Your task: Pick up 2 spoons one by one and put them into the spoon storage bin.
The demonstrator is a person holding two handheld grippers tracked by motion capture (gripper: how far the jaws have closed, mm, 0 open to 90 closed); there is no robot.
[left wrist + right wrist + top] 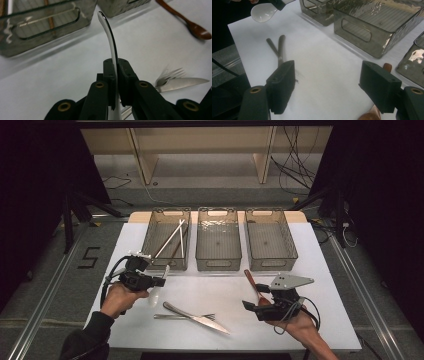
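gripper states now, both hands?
Left gripper: shut on the metal spoon, held by its handle.
Right gripper: open, holding nothing; the wooden spoon lies by its jaws.

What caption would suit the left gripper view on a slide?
Left gripper shut on a metal spoon, near a bin.

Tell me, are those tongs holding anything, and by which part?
The left tongs are clamped on a metal spoon, along its handle, with the bowl hanging free. The right tongs stand open, holding nothing; a brown wooden spoon lies beside them.
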